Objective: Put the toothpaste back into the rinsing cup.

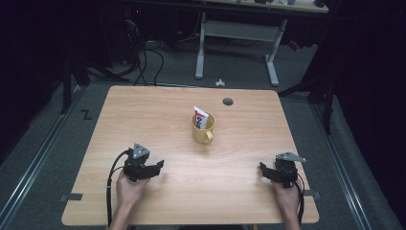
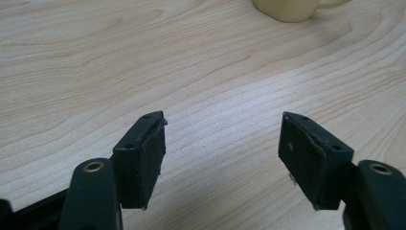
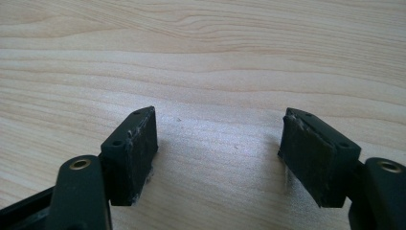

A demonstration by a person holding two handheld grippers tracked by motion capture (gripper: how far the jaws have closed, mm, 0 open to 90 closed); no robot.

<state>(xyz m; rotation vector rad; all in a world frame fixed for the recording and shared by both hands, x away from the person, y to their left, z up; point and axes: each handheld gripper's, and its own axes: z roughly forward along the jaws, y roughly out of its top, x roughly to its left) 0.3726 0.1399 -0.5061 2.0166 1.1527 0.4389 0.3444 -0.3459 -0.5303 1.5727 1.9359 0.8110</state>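
Note:
A yellow mug (image 1: 202,129) stands near the middle of the wooden table (image 1: 143,110), with a white toothpaste tube (image 1: 200,117) upright inside it. My left gripper (image 1: 155,168) rests on the table at the front left, pointing toward the mug. Its jaws are apart with only bare wood between the pads (image 2: 148,163), and the mug's base (image 2: 292,9) sits at the top edge of the left gripper view. My right gripper (image 1: 265,171) lies at the front right, open, with nothing between its pads (image 3: 311,158).
A round cable hole (image 1: 228,101) sits near the table's far edge. Beyond the table stand a white desk frame (image 1: 239,38) and loose cables (image 1: 143,62) on the floor. A person's hands (image 1: 127,189) hold both grippers from the near edge.

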